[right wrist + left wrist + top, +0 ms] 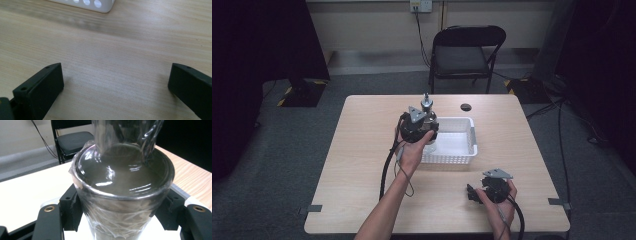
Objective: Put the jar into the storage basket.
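Over white basket (460,145), left gripper (424,131), gripping wrapped cup (122,195)

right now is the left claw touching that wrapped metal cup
Touching: in the left gripper view, both jaws of the left claw press against the sides of the wrapped metal cup.

Left gripper clamped and raised, right gripper open and low.
Left forearm (384,212) runs in from the bottom edge and angles up to the left hand (412,150), which holds the left gripper (419,125) up with its grey three-cornered plate on top; in the left gripper view its jaws press both sides of a plastic-wrapped metal cup (122,195). Cable hangs down along the forearm. Right hand (499,197) sits near the worktop (362,150) front edge, right gripper (472,192) pointing left, jaws spread wide apart with nothing between them, just above the worktop.
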Available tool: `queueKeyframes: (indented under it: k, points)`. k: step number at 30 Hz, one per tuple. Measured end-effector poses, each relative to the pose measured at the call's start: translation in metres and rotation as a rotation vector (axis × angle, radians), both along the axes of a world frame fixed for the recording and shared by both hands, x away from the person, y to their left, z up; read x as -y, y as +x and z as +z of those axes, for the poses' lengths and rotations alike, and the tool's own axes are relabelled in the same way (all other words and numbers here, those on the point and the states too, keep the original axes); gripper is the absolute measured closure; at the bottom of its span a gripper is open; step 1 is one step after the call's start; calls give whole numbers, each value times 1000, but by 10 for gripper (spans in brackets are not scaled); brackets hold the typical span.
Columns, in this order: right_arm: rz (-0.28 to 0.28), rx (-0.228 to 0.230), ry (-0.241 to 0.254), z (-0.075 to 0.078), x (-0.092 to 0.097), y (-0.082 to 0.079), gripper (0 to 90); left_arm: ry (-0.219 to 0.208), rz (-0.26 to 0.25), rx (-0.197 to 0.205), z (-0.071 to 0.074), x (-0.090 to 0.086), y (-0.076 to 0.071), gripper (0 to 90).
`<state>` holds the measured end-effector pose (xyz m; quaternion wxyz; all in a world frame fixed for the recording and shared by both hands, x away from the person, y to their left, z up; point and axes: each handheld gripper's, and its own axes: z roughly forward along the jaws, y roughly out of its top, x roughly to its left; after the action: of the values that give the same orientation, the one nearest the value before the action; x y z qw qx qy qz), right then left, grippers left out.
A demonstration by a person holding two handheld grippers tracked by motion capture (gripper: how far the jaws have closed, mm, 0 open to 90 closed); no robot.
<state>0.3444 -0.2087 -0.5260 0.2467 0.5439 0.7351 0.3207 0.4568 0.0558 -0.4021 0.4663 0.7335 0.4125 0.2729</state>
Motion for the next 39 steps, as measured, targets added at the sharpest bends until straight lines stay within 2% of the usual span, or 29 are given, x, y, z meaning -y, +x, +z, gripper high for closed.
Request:
queueKeyframes:
  k: [6,10,24,33,39]
  points:
    - [0,0,0,0,0,0,0,-6,7,-38,-13,-2,8,332]
    - [0,0,0,0,0,0,0,-7,15,-44,-17,-2,11,332]
    - [0,0,0,0,0,0,0,-13,22,-43,-28,3,10,332]
    - [0,0,0,0,0,0,0,19,11,-25,-30,7,3,330]
    - [0,0,0,0,0,0,0,19,10,-40,-29,6,4,329]
